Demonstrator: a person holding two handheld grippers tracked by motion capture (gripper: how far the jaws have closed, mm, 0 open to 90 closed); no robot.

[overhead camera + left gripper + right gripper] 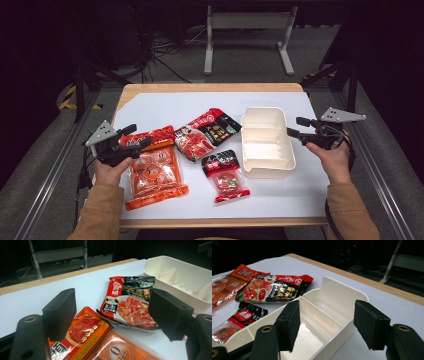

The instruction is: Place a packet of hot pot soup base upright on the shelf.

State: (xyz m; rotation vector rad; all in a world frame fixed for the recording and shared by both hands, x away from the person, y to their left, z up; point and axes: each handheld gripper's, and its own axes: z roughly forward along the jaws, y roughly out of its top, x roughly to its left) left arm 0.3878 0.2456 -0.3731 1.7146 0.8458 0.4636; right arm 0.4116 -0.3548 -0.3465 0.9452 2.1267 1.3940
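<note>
White sheet over a wooden table (150, 107), dark room behind, pretty standard setup. Landmark is the cream divided box (266, 142). Left of it sit three hotpot seasoning packs, and the big orange one (154, 169) lies farthest from the box, long axis running toward the person. The left gripper (134, 135) hovers right over that pack's far end, jaws wide apart, nothing between them. The right gripper (298, 128) is at the box's right rim, jaws apart too, so the left hand looks like the one to grab.

Light from overhead falls bright on my white desk (165, 107) while the room around it stays dark; my jaws look soft and blurred up close, shadows faint.
</note>
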